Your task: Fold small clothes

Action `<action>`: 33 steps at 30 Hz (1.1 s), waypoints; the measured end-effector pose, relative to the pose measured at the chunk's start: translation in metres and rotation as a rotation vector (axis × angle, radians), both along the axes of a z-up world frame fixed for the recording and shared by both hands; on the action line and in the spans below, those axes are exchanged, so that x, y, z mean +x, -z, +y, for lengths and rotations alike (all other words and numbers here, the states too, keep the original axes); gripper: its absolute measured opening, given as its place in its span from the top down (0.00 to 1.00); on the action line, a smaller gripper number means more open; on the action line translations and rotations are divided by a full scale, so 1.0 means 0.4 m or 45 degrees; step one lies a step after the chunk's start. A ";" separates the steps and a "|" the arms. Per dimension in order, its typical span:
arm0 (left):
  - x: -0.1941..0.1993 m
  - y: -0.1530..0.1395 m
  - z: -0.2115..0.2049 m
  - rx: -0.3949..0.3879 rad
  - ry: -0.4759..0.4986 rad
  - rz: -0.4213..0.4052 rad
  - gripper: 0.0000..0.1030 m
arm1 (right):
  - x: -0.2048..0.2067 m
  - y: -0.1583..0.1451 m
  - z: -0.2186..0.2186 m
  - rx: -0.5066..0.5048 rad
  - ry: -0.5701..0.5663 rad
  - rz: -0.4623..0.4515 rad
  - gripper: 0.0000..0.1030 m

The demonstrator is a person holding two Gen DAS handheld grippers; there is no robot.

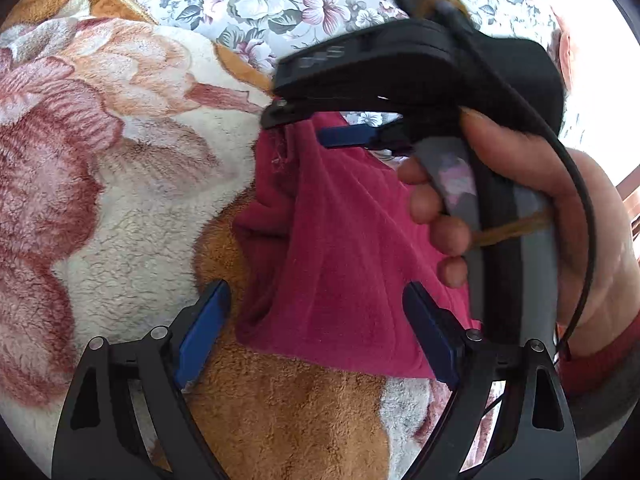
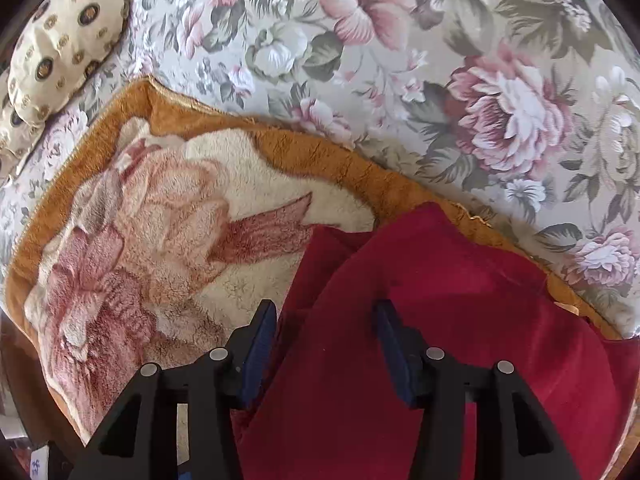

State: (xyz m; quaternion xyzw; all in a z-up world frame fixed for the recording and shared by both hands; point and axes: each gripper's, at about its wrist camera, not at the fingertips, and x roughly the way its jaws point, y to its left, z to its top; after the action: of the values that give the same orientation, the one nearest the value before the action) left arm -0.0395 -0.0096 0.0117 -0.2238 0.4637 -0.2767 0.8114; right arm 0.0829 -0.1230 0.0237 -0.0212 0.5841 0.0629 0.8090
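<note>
Surface: a bed covered by a floral bedsheet (image 2: 400,80), with a plush blanket (image 2: 160,220) bearing a large rose motif and an orange-brown border spread over it. A cream patterned pillow (image 2: 60,44) sits far ahead and to the left of the right tongs.

Task item: one dark red garment (image 2: 440,300), rumpled, lying on the blanket near its edge.

Left gripper (image 1: 316,332): jaws spread wide, holding nothing. The garment's near hem lies between and just beyond its blue pads (image 1: 204,332).

Right gripper (image 2: 326,348): jaws parted, nothing clamped. Red cloth fills the gap beneath and ahead of the fingers. Seen from the left wrist, this tool sits directly ahead over the garment's far end, the person's right hand (image 1: 520,200) wrapped around its handle; whether its tips touch the fabric cannot be determined.
</note>
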 end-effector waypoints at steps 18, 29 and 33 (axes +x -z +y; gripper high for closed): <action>-0.104 -0.155 -0.080 -0.141 0.291 -0.291 0.67 | -0.216 -0.236 -0.227 0.187 0.050 -0.406 0.84; -0.220 -0.196 -0.498 0.008 0.770 -0.339 0.67 | -0.486 -0.286 -0.662 0.279 0.437 -0.523 0.85; -0.247 -0.146 -0.575 0.072 0.862 -0.249 0.67 | -0.496 -0.143 -0.786 0.278 0.609 -0.397 0.85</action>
State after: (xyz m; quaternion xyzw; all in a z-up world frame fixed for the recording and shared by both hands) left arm -0.1384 -0.2395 0.0702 -0.0072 0.4390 -0.5373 0.7201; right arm -0.1154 -0.4372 0.0810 0.1945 0.4310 -0.0709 0.8783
